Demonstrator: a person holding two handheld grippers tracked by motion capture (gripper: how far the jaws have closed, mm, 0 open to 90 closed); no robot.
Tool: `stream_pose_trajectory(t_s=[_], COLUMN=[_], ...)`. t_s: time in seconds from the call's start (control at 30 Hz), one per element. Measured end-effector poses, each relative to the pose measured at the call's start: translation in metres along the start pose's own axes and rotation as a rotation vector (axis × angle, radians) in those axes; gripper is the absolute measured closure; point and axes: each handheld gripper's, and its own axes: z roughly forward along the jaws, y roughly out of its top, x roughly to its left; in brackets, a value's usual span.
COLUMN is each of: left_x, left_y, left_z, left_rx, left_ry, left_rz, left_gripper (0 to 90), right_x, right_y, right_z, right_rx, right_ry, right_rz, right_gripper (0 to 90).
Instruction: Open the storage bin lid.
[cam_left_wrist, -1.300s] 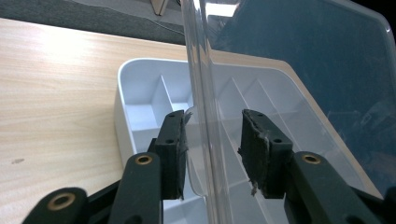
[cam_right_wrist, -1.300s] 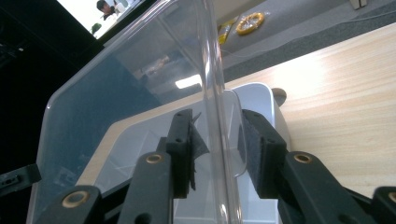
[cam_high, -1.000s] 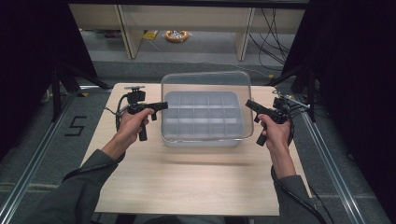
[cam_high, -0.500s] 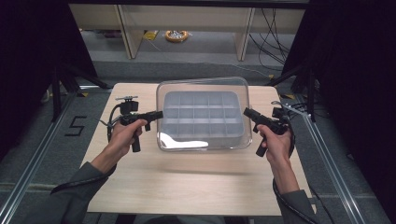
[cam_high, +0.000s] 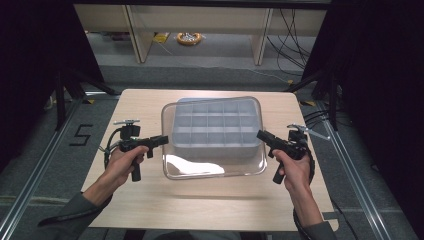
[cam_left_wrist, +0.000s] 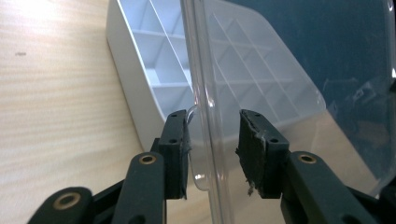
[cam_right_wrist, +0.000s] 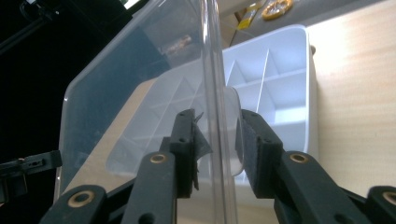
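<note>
- A light wooden table stood before me, and I held 1 gripper in each hand.
- A white divided tray sat at the table's middle, split into rows of small compartments.
- A clear plastic lid was tilted above the tray, its near edge raised toward me.
- My left gripper sat at the lid's left edge; its jaws were parted, with the edge between them and a gap on each side.
- My right gripper stood likewise at the lid's right edge, jaws apart around it.
</note>
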Motion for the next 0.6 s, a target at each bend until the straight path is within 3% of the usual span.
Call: stream_pose_trajectory(t_s=[0.6], left_x=[0.001], left_y=[-0.041], left_z=[-0.026], left_rx=[0.026], left_ry=[-0.051], left_rz=[-0.011], left_gripper=[60.7], right_x=[0.010], right_y=[-0.046], right_z=[-0.026], right_rx=[0.016], right_ry=[0.022], right_rz=[-0.021], right_gripper=[68.0])
